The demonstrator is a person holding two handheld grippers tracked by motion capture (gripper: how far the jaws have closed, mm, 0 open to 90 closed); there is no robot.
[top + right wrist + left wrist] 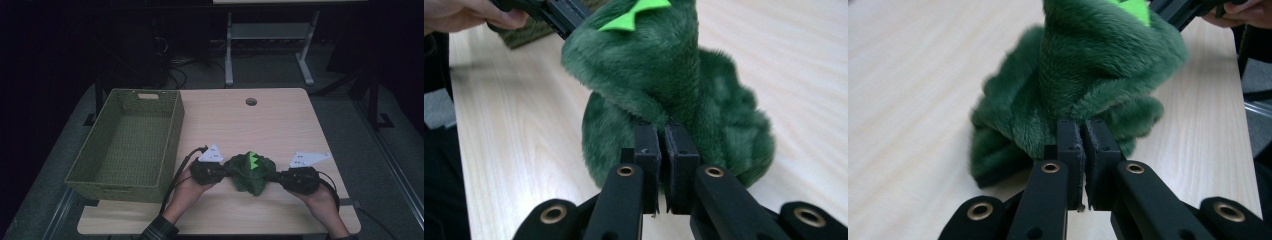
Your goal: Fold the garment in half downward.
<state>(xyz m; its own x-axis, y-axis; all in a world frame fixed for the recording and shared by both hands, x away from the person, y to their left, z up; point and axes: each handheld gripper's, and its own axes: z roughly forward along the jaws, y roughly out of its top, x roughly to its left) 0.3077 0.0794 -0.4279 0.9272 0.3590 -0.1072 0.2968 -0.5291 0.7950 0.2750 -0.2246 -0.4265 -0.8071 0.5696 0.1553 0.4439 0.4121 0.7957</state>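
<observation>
**Both grippers pinching green plush, near-centre of table**

Surface: light wood-grain table [280,120], rounded corners, round cable hole [251,102] at far centre. Top is bare apart from items below. Grain runs clean in both gripper views, no marks seen.

Plush [251,173]: dark green furry cloth w/ bright green zigzag trim [254,160] on top. Sits at near-centre of table, bunched up into a hump, lower folds resting on the wood.

L gripper [223,171]: held in left hand [192,187], comes at plush from the left. Jaws nearly together, clamped on a fold of the fur; in left gripper view the plush [1083,75] rises straight off the tips.

R gripper [272,176]: in right hand [320,200], comes in from the right. Jaws likewise narrow, nipping the fur edge; right gripper view shows plush [664,85] bulging past the tips, other gripper at far side.

Basket [131,142]: olive woven, rectangular, handle slot in far wall, on left side of table, overhanging the left edge. Apart from plush.

Room: dim, dark backdrop. Grey floor [280,67]. Beyond far edge, a second desk's white frame [270,35]; cables [172,55] tangled on floor at far left.
</observation>
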